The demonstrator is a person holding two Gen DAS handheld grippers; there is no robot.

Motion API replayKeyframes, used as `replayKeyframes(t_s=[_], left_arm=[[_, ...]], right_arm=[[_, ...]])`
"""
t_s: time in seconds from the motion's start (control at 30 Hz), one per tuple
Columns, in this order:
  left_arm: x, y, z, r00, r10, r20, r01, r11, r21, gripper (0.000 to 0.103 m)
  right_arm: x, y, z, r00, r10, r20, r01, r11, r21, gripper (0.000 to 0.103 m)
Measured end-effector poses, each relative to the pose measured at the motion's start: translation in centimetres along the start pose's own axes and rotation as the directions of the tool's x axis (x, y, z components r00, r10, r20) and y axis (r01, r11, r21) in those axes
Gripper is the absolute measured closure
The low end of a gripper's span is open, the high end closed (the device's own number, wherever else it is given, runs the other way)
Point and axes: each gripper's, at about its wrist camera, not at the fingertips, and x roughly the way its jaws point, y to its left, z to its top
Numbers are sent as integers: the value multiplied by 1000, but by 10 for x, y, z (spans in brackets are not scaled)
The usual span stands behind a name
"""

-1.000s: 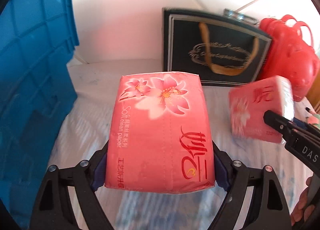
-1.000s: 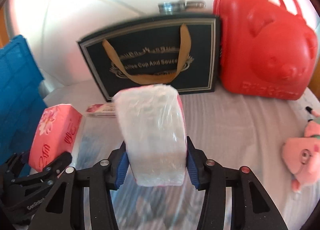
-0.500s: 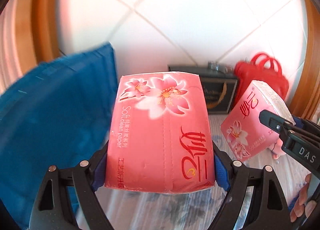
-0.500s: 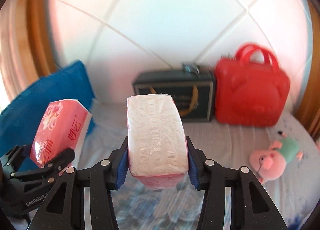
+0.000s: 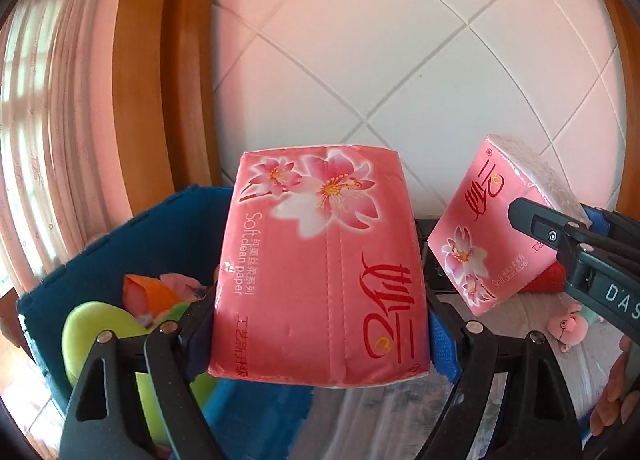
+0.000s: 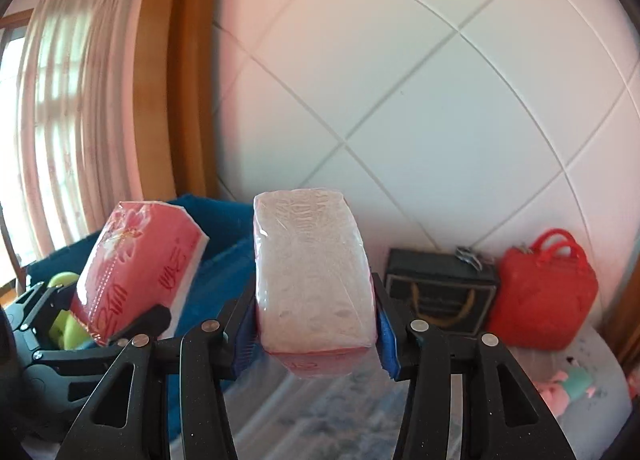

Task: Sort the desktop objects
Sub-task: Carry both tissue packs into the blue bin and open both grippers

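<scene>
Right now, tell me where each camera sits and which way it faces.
Left wrist: on the left claw, facing the tiled wall over the blue bin; its tissue pack, right claw, fingertips show.
Right wrist: on the right claw, facing the same wall; left claw at left.
Shared: both packs, bin, wall.

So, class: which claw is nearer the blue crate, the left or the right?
Left. The left claw, shut on a pink tissue pack, hangs at the blue crate. The right claw, gripping another tissue pack, is further out over the table.
</scene>
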Motion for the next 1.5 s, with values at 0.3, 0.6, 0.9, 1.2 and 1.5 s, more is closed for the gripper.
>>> replayKeyframes(t_s=[0.3, 0.6, 0.9, 1.2, 1.5], left_arm=[[22, 152, 33, 996, 86, -9, -86, 996, 2, 18], [63, 252, 14, 991, 95, -98, -100, 994, -45, 18], [90, 277, 7, 986, 69, -154, -77, 996, -49, 15], [101, 287, -1, 973, 85, -214, -100, 993, -60, 14], [90, 274, 1, 968, 82, -237, -102, 992, -73, 11]], right_arm=[[40, 139, 48, 995, 90, 41, -90, 996, -2, 55], [96, 236, 51, 992, 122, -18, -123, 991, -48, 55], [135, 260, 49, 992, 91, -92, -96, 994, -60, 54], [154, 255, 38, 988, 50, -143, -57, 997, -47, 24], [131, 248, 38, 992, 0, -125, -8, 998, -63, 2]])
